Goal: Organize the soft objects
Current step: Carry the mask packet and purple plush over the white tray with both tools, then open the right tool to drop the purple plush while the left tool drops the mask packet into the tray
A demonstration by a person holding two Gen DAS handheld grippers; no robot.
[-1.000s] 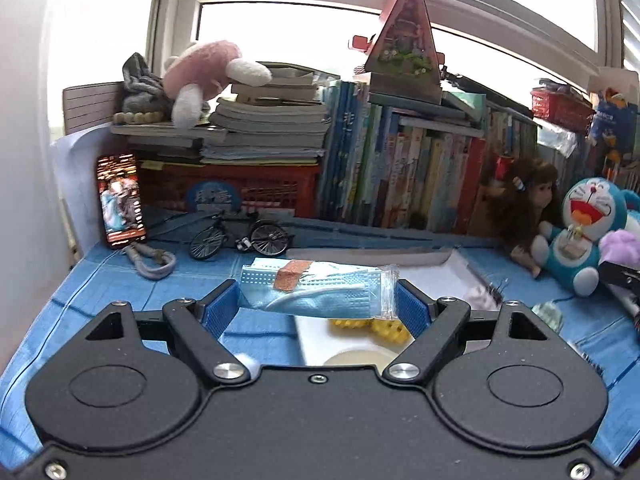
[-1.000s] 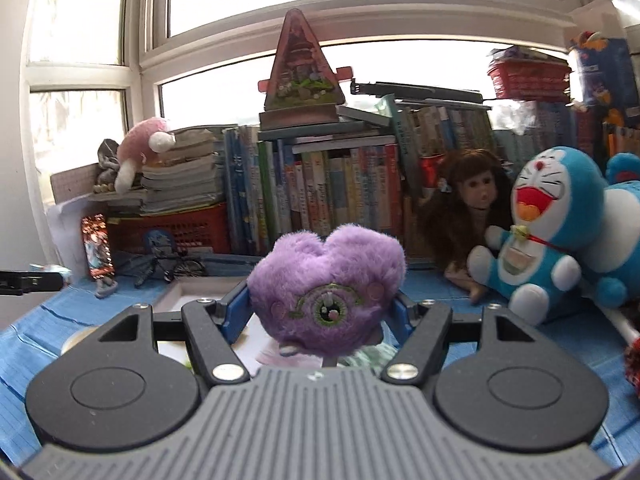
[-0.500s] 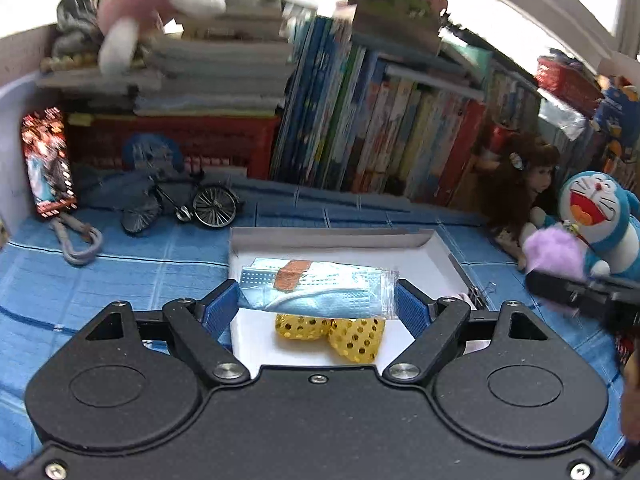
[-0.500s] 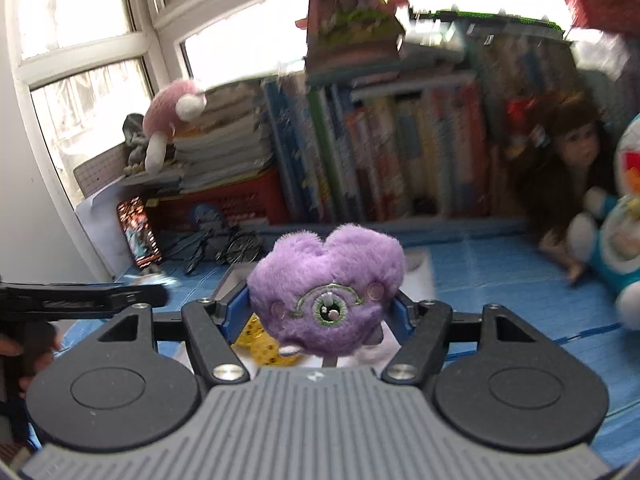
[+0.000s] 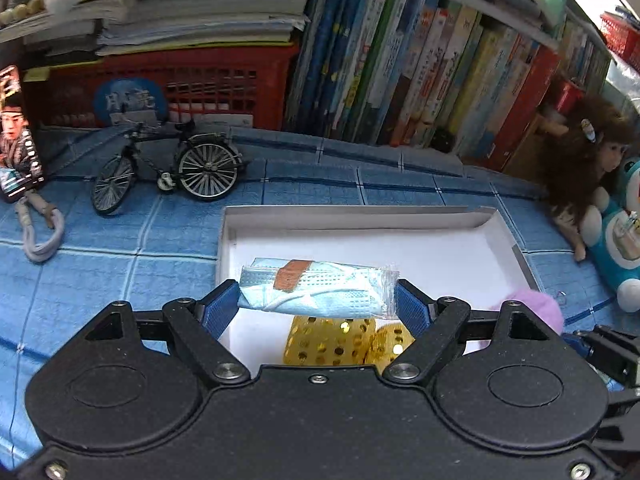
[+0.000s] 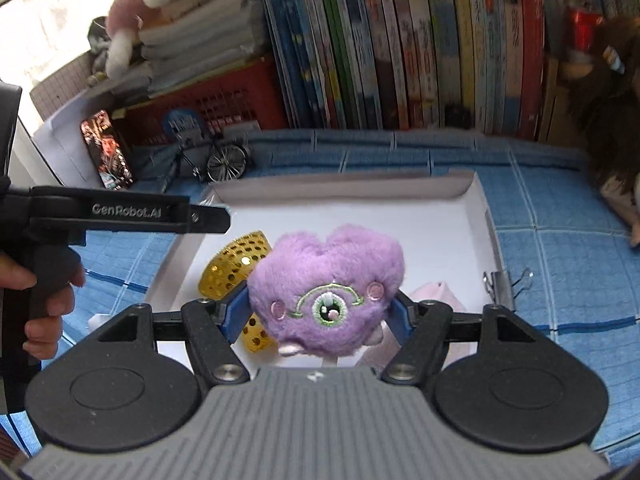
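My left gripper (image 5: 318, 306) is shut on a packaged blue face mask (image 5: 316, 292), held flat over the near left part of a white box (image 5: 360, 216). Two gold sequinned pieces (image 5: 332, 342) lie in the box under the mask. My right gripper (image 6: 320, 312) is shut on a purple heart-shaped plush (image 6: 326, 288), above the same white box (image 6: 476, 200). The gold sequinned pieces (image 6: 236, 264) and a pale pink soft item (image 6: 436, 294) lie inside it. In the right wrist view the left gripper's body (image 6: 120, 214) reaches in from the left, held by a hand (image 6: 44, 304). The purple plush (image 5: 536, 308) shows at the right in the left wrist view.
A blue checked cloth (image 5: 120, 256) covers the table. Behind the box stand a toy bicycle (image 5: 168, 168), a red basket (image 5: 224, 84) and a row of books (image 5: 420, 64). A phone (image 5: 18, 140) leans at left. A doll (image 5: 580, 168) and blue plush (image 5: 618, 240) sit right; a binder clip (image 6: 504, 282) grips the box's edge.
Both grippers have moved forward and tilted down, from looking at the window and shelf to hovering over the white box. Each keeps its hold on its object.
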